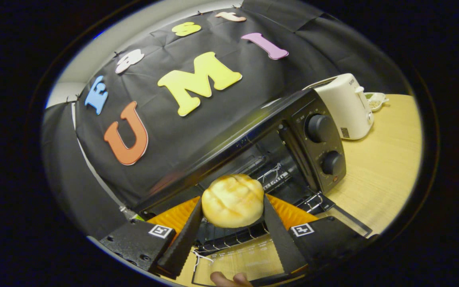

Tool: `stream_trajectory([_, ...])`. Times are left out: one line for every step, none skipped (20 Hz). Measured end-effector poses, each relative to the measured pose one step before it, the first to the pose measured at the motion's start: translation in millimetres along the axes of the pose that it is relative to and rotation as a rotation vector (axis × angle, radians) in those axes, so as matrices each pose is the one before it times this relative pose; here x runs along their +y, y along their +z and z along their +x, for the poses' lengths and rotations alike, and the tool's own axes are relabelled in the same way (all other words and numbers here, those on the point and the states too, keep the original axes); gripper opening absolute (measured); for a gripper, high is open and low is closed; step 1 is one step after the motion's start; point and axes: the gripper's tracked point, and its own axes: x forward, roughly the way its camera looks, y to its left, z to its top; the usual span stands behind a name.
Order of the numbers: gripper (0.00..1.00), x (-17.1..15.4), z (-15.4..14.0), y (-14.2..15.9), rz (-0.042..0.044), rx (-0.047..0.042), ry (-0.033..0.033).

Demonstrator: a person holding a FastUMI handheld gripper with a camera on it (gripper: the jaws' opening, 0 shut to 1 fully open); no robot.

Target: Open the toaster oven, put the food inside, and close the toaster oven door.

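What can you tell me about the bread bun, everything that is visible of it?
The bun is round and pale golden, with a scored criss-cross top browned lightly along the grooves; it looks soft. It is whole and held off the surface, the gripper pressing its two sides with both fingers. It sits at the mouth of the open toaster oven, above the lowered door, before the wire rack.

jaws of gripper (232, 217) clamped on bun (232, 200)

I'm in a recording booth: black cloth wall (165, 131) at twelve o'clock, wooden table (385, 167) with toaster (347, 105) at two.
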Motion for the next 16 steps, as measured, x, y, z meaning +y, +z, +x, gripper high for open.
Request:
stream_trajectory([0.93,4.00,4.99,-1.10,0.00363,0.00269,-0.00049])
stream_trajectory([0.93,1.52,6.30,2.06,-0.01581,-0.00612,-0.00195])
stream_trajectory([0.93,0.84,6.72,-0.05,-0.01871,-0.00421,-0.00546])
stream_trajectory([0.93,0.93,5.63,-3.71,-0.00922,0.01271,0.00327])
stream_trajectory([0.93,3.06,4.82,-4.16,0.01334,0.01491,0.00801])
stream_trajectory([0.93,1.29,4.30,-2.80,0.01862,0.00592,0.00462])
stream_trajectory([0.93,-1.24,3.01,-0.89,0.01381,0.00529,0.00102])
stream_trajectory([0.93,0.57,1.73,0.94,0.00612,-0.00953,0.00400])
stream_trajectory([0.94,-1.98,1.14,2.08,-0.00347,-0.01133,-0.00750])
stream_trajectory([0.94,-1.68,-0.70,2.30,-0.00399,-0.01630,-0.00430])
stream_trajectory([0.95,-0.23,0.82,0.89,0.00855,-0.00951,-0.00060])
stream_trajectory([0.95,-1.20,-1.08,-0.96,0.00568,0.00402,-0.00106])
stream_trajectory([0.95,0.27,1.34,-1.74,0.01283,0.00789,-0.00119])
stream_trajectory([0.94,-1.92,-0.58,-4.58,0.00642,0.02173,-0.01159])
stream_trajectory([0.98,-0.81,-2.02,-1.07,0.00473,0.01125,-0.00015])
stream_trajectory([1.00,0.72,-2.52,1.89,-0.00084,-0.00385,-0.00012])
